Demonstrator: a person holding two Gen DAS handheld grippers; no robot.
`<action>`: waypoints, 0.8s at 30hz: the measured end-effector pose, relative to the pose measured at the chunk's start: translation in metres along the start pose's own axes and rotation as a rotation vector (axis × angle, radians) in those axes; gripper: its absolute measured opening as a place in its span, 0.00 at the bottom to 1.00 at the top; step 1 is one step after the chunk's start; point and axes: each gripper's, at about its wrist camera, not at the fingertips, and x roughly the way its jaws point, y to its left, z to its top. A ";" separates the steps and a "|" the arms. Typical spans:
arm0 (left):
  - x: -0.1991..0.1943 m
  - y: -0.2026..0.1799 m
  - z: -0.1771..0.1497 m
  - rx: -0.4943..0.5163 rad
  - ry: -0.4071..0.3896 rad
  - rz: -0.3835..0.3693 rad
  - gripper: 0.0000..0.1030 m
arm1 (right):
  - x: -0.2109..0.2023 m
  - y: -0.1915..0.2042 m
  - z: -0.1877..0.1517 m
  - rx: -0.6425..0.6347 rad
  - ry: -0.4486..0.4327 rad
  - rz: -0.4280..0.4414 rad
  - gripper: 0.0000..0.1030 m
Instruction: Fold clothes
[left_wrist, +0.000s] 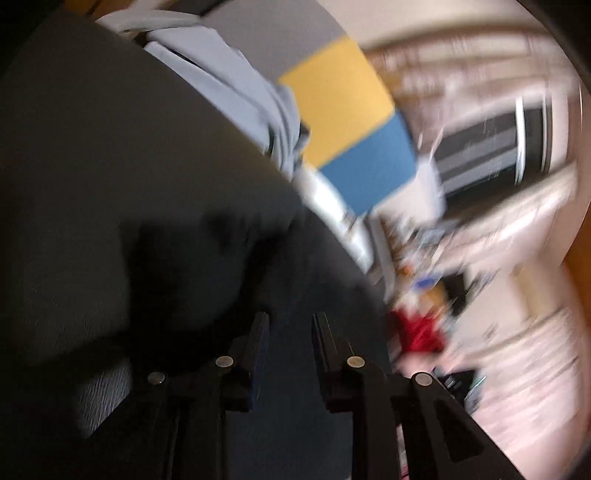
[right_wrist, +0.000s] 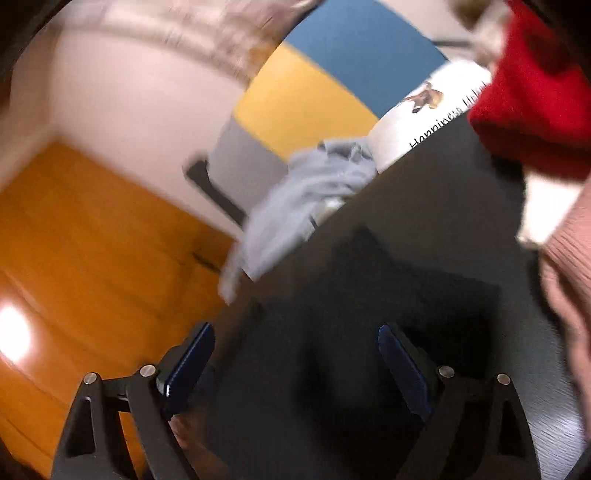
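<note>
Pinching dark garment (left_wrist: 207, 251) cloth, the left claw (left_wrist: 288, 332) sits nearly closed; the right claw (right_wrist: 295, 354) gapes wide over it; a grey garment (right_wrist: 295, 199) lies beyond.

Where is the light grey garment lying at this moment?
The light grey garment lies crumpled at the far edge of the dark table, hanging partly over it, left of the white printed item in the right wrist view.
</note>
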 end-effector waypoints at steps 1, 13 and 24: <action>0.002 -0.001 -0.010 0.036 0.024 0.044 0.16 | 0.005 0.003 -0.014 -0.043 0.060 -0.057 0.90; -0.057 -0.011 -0.076 0.160 0.022 0.136 0.22 | -0.046 0.026 -0.126 -0.237 0.185 -0.107 0.90; -0.053 -0.022 -0.028 0.323 -0.007 0.220 0.34 | -0.057 0.035 -0.082 -0.180 0.010 -0.224 0.93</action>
